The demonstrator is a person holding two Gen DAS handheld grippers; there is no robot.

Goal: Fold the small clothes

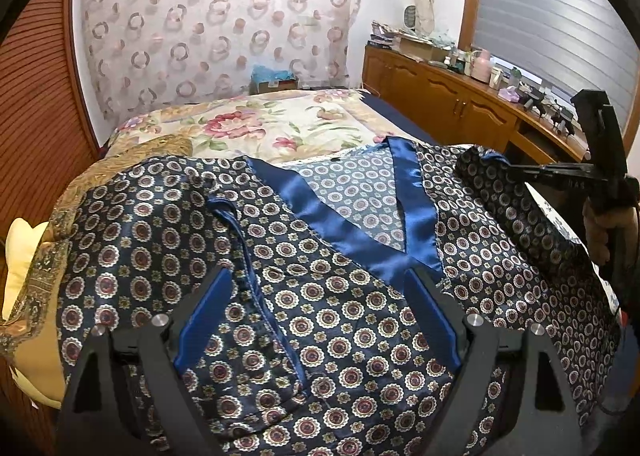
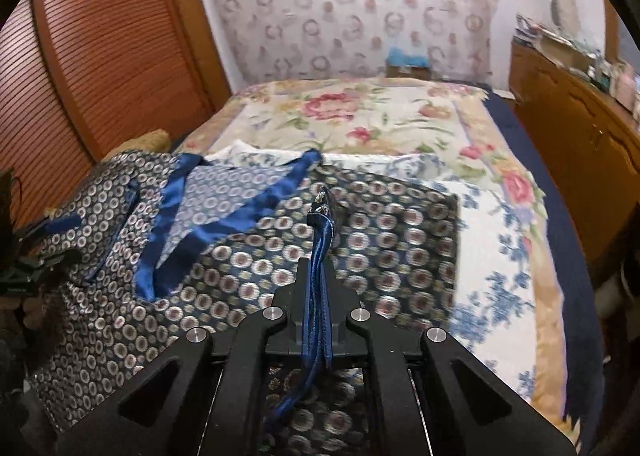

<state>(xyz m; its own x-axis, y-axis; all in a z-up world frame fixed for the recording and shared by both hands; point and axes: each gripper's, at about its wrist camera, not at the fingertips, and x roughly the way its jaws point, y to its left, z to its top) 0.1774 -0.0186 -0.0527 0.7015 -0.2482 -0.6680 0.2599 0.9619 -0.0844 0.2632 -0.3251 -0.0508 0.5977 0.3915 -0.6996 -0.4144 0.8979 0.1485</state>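
Navy medallion-print satin top [image 1: 340, 336], blue collar trim [image 1: 320, 212], spread flat

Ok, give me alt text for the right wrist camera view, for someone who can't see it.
The right gripper is shut on a blue satin-trimmed edge of a navy medallion-print garment spread on a floral bedspread. The garment's blue collar lies open to the left; a wooden louvred door stands behind.
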